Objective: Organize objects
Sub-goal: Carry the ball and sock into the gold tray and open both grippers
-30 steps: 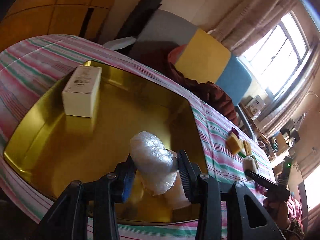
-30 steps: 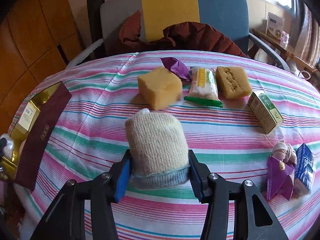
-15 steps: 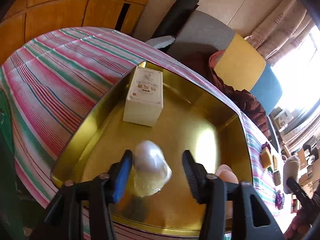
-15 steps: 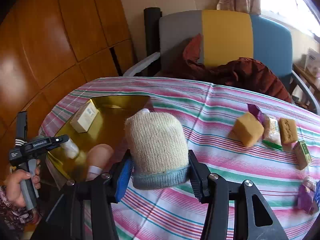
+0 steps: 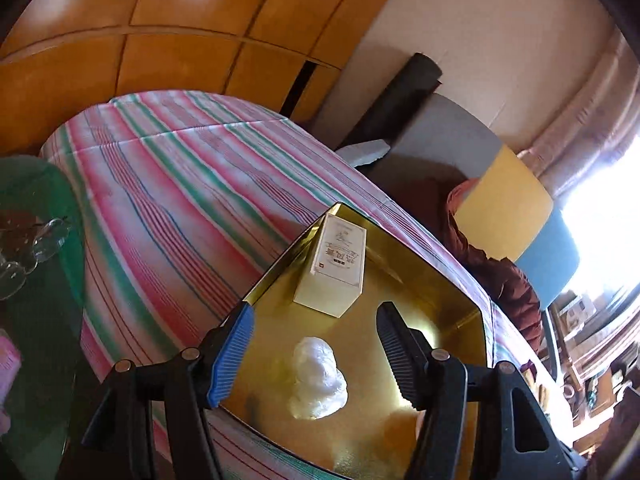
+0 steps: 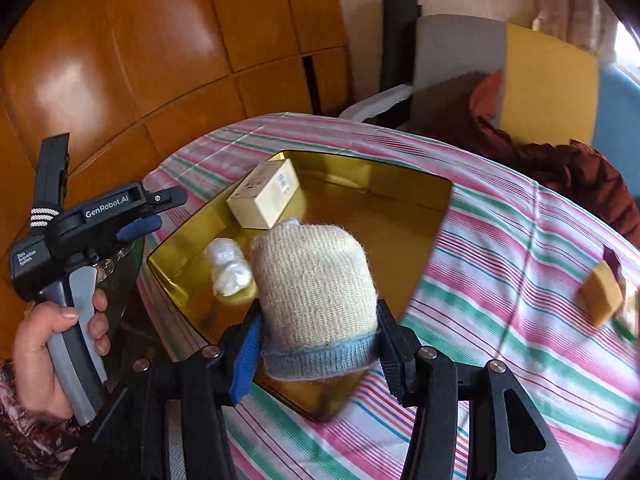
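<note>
A gold tray (image 5: 424, 280) (image 6: 376, 184) sits on the striped tablecloth. In it stand a cream box (image 5: 334, 270) (image 6: 266, 198) and a white plastic-wrapped bundle (image 5: 318, 380) (image 6: 229, 270). My left gripper (image 5: 316, 344) is open and empty, raised above the bundle; it also shows in the right wrist view (image 6: 140, 216), left of the tray. My right gripper (image 6: 316, 344) is shut on a rolled cream knit sock with a blue cuff (image 6: 316, 296) and holds it above the tray's near corner.
A yellow sponge block (image 6: 602, 298) lies on the cloth at the right. A grey, yellow and blue chair (image 6: 520, 76) with dark red cloth (image 6: 560, 164) stands behind the table. A green glass side table (image 5: 36, 280) with glassware is at the left.
My left gripper opened, let go of the white bundle in the tray, and pulled back upward. My right gripper carried the sock from the table's middle to above the tray.
</note>
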